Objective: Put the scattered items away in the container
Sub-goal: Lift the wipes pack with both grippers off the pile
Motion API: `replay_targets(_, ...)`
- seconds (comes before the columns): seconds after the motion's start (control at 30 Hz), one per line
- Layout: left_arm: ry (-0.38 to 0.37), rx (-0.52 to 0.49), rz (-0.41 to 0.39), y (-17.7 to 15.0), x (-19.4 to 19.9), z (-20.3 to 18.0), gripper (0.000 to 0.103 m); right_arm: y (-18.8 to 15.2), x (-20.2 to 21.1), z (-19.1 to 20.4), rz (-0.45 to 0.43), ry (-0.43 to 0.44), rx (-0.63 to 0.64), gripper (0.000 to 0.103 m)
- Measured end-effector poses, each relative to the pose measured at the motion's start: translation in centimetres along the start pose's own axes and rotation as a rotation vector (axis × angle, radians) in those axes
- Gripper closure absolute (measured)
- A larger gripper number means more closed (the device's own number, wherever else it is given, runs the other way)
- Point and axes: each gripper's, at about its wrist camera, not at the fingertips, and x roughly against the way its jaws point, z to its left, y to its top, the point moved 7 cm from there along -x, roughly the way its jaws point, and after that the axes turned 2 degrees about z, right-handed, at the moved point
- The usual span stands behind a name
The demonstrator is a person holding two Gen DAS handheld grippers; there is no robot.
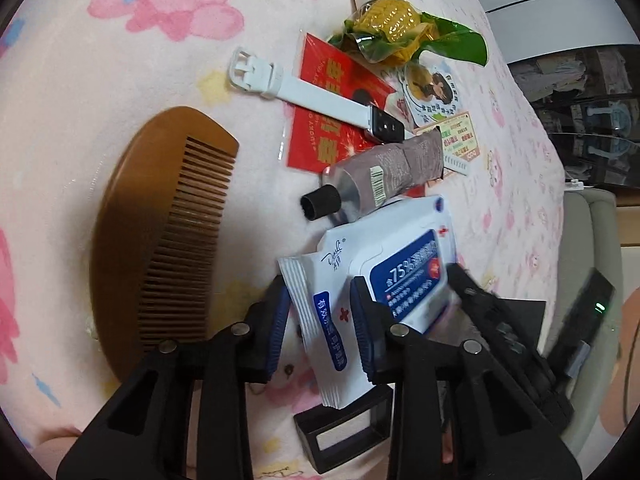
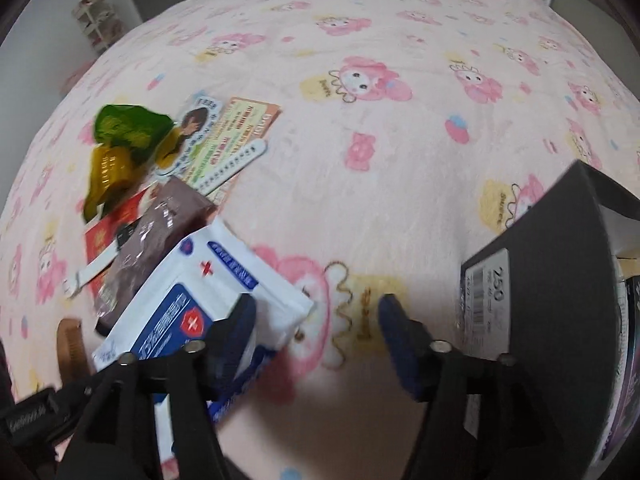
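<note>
My left gripper pinches the crimped end of a flat white-and-blue wipes packet, its blue pads pressed on either side of the seal; the packet's lower end is hidden behind the fingers. My right gripper stands spread, with only the pink cartoon-print blanket between its pads. Its left finger covers part of the same packet, and that view is blurred.

In the right wrist view, at three o'clock, just beside the right finger, stands a dark grey cardboard box with a white barcode label. The frame edge cuts it off, so I cannot see inside.

In the left wrist view, a brown wooden comb lies at nine o'clock, its lower end hidden by the gripper. Just beyond the packet lies a grey squeeze tube with a black cap, touching it. At twelve o'clock a white watch strap crosses a red envelope. Farther still sit a crumpled green-and-yellow wrapper and printed cards, too small to read.
</note>
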Motion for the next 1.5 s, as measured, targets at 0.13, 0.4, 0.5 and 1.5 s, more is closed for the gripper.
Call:
replay_targets(0.13, -0.008, 0.010, 0.002, 0.0, 0.0, 0.1, 0.073, 0.1, -0.9, 0.9, 0.012, 0.018, 0.029, 0.049)
replay_targets(0.4, -0.067, 0.030, -0.003, 0.5, 1.5, 0.2, 0.063, -1.9, 0.8, 3.0, 0.049, 0.100, 0.157, 0.078)
replay_targets(0.5, -0.061, 0.058, -0.041, 1.3, 2.7, 1.1, 0.062, -4.5, 1.8, 4.1, 0.098, 0.165, 0.196, 0.078)
replay_targets(1.5, -0.002, -0.039, -0.095, 1.4, 2.9, 0.3, 0.060, -6.7, 3.6, 4.3, 0.121, 0.176, 0.175, 0.070)
